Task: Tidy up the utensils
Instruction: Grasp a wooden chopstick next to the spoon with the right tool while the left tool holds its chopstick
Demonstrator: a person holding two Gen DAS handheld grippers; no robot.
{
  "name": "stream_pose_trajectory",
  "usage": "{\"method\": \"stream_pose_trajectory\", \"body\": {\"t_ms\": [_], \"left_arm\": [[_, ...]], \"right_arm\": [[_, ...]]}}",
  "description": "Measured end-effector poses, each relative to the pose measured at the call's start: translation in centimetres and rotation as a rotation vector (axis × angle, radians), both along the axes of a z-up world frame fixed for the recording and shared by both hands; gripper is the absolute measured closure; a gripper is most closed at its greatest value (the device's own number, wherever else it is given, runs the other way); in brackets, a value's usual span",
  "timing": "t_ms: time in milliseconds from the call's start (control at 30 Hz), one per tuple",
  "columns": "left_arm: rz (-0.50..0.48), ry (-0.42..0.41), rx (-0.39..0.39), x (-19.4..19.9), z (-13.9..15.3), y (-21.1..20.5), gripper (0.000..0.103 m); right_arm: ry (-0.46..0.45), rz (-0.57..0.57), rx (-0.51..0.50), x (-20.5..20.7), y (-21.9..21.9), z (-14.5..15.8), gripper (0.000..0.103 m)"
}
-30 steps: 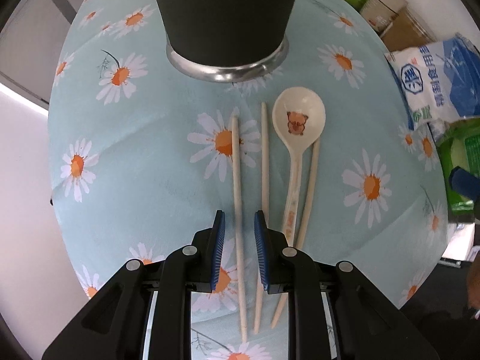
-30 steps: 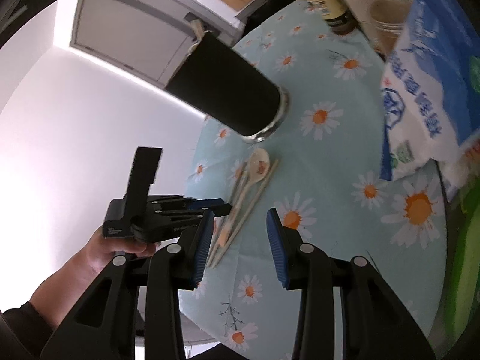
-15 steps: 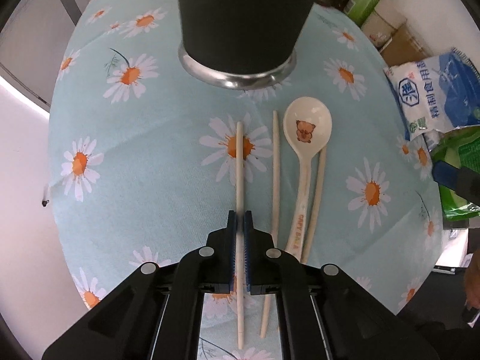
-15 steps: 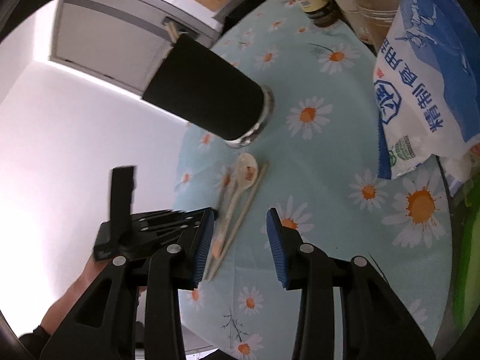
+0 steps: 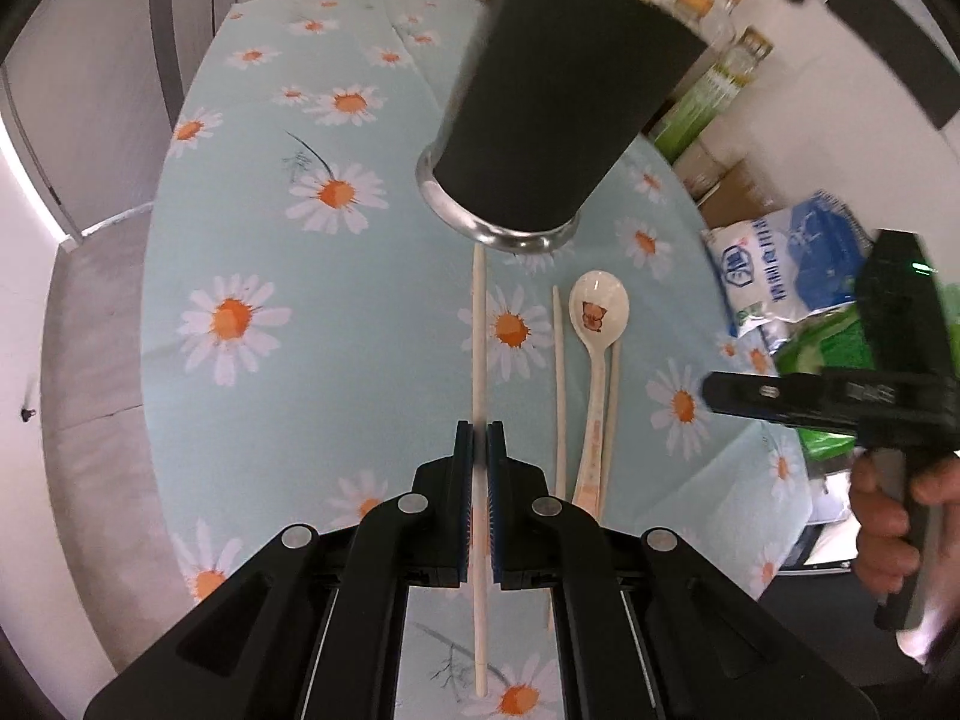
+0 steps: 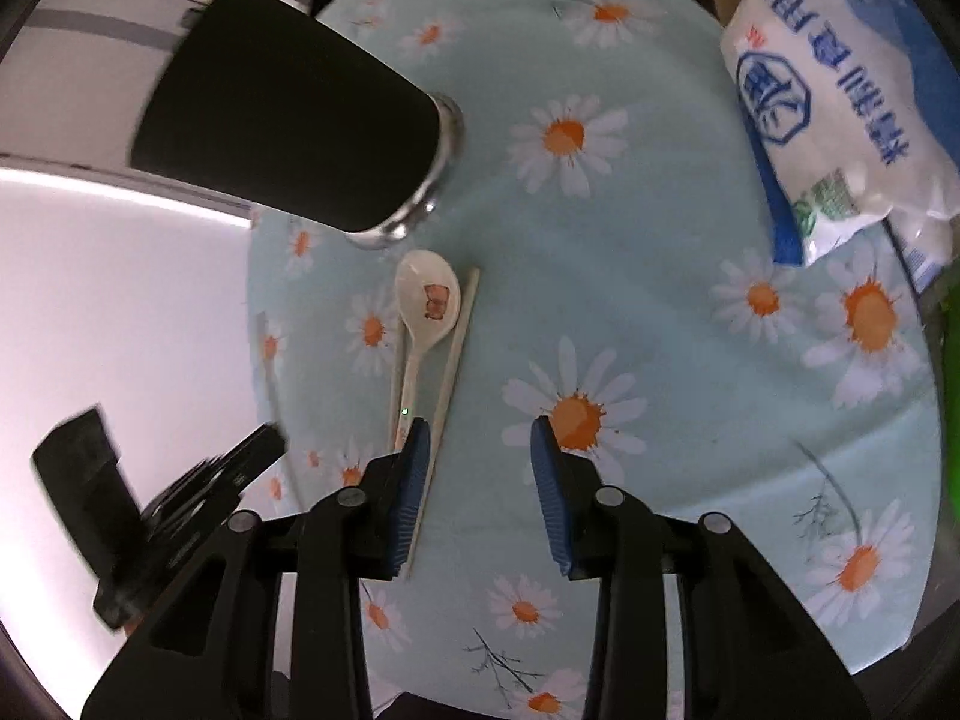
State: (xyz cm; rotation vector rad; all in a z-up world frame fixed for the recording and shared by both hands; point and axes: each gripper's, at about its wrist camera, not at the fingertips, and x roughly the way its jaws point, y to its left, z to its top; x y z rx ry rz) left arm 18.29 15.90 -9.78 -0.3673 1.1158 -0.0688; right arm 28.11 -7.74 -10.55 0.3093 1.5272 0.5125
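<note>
My left gripper (image 5: 479, 441) has its jaws closed on one chopstick (image 5: 478, 324), which runs straight ahead from between the pads toward the black cup (image 5: 558, 114). Its far tip sits just short of the cup's metal base, and its near end pokes out behind the jaws. I cannot tell whether it is clear of the surface (image 5: 336, 300), a table under a pale blue daisy cloth.

The cup stands upright on that cloth. Just on the near side of its base lies the spoon (image 5: 597, 324), cream with a small bear print in the bowl, the bowl end nearest the cup. A second chopstick (image 5: 559, 384) lies on the spoon's left, and a third (image 5: 612, 396) hugs its handle on the right, both roughly parallel to it.

My right gripper (image 6: 480, 474) hangs over the cloth with its jaws wide apart and nothing between them. Its left pad (image 6: 411, 480) sits over the near ends of the spoon handle and the third chopstick; whether it touches them I cannot tell.

To the right of the cup, well apart from it, a blue and white bag (image 6: 840, 102) rests near the cloth's edge.
</note>
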Motion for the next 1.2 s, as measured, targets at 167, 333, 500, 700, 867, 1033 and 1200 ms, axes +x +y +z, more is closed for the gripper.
{"method": "stream_pose_trajectory", "body": {"t_ms": [167,333,500,700,867,1033,1200], "left_arm": [[0.019,-0.046,-0.054,-1.9,-0.3,1.4,0.1],[0.019,-0.068,-0.103,-3.7,-1.4,2.7,0.1],[0.029,-0.08,-0.162,-5.0,-2.0,4.3,0.1],[0.003,-0.115,-0.195,-5.4,-1.6,5.5,0.1],[-0.021,-0.133,-0.183,-5.3,-1.3,6.4,0.1],[-0.049,-0.131,-0.196,-4.9,-1.5,6.8,0.1],[-0.098,-0.123,-0.215,-4.3,-1.8,6.3,0.1]], "right_arm": [[0.036,0.027,-0.1,0.0,3.2,-1.1,0.081],[0.002,0.031,-0.229,0.2,6.0,-1.1,0.088],[-0.003,0.015,-0.31,0.1,7.6,-1.2,0.089],[0.031,-0.02,-0.361,0.1,9.4,-2.6,0.091],[0.016,-0.037,-0.408,-0.2,10.0,-2.7,0.091],[0.008,-0.05,-0.467,-0.4,11.6,-3.1,0.09],[-0.006,-0.024,-0.527,-0.8,12.5,-3.2,0.098]]}}
